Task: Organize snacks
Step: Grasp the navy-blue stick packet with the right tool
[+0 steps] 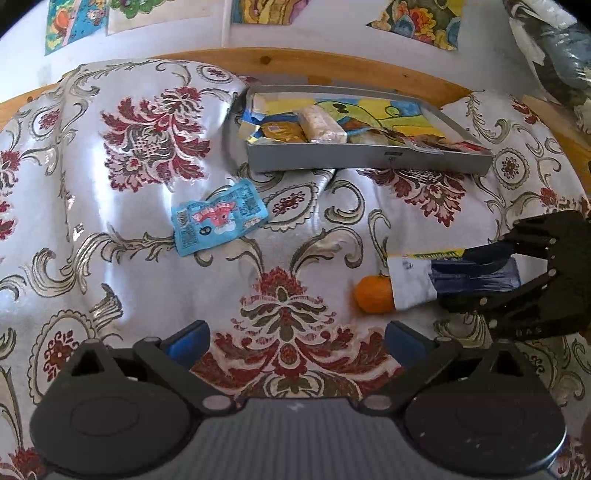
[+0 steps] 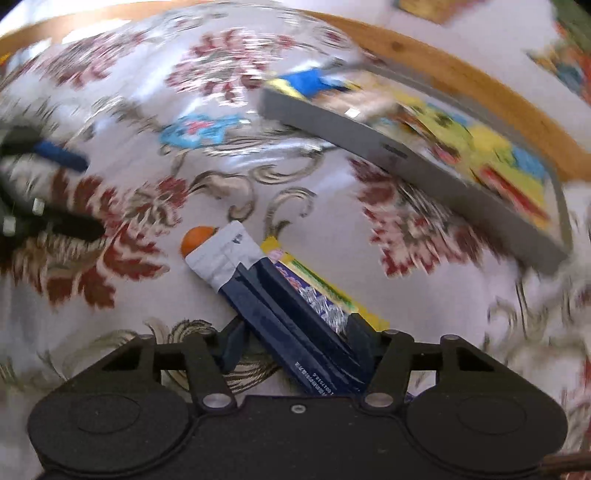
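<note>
Floral cloth (image 1: 122,122) is spread over the whole desk, bunched into folds. Toward the back a grey tray (image 1: 369,159) is seen, already loaded with several snacks. A dark blue packet (image 2: 273,306) is clamped in the right claw (image 2: 295,345), so a carry to the tray looks underway; next it probably gets lifted over the tray's front wall. The left claw (image 1: 295,334) is held wide open, empty. A light blue pouch (image 1: 219,220) is left lying on the cloth, and a small orange (image 1: 373,293) sits right under the packet's tip.

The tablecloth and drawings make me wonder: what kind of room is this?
Probably a home, perhaps a dining spot: a floral tablecloth over a wooden table, colourful drawings on the wall, and a snack tray.
</note>
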Tool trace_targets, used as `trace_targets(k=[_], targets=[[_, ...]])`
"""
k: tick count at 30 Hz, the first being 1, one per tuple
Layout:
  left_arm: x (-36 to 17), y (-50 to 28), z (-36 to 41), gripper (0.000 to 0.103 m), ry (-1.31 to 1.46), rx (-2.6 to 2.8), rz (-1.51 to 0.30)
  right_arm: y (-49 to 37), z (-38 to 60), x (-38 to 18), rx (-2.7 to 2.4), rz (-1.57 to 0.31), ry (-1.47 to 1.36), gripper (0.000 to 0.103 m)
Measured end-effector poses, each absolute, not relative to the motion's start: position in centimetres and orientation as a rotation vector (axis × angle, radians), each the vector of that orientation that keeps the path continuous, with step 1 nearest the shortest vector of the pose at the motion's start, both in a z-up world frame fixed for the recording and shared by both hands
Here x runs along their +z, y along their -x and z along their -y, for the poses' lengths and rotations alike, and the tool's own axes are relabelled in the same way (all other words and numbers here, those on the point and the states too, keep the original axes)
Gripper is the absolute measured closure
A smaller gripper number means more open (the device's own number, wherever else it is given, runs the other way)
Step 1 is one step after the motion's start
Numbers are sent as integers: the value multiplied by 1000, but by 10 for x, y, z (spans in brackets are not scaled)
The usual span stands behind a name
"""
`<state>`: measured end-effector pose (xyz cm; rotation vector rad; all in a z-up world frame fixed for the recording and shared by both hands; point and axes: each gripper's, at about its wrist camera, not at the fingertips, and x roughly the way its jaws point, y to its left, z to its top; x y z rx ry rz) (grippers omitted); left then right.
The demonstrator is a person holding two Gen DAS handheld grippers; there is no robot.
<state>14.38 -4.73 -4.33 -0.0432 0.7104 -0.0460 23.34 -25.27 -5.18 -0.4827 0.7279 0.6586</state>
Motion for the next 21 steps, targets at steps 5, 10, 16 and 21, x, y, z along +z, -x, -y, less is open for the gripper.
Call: trace_targets(k=[5,10,16,21], targets=[[-47,-148,54,1,3,-87,-711,-230,265,-49,530,-835,284,49],[-59,-164,67,1,-75,-211,-723,-224,290,-52,462,-897,56,53],[-62,-188,82,1,-73,-265,-731,-214,301,-56,423,-890,-100,54],[-68,-205,89,1,-83,-279,-755,-205,307,-60,412,-856,-168,54]])
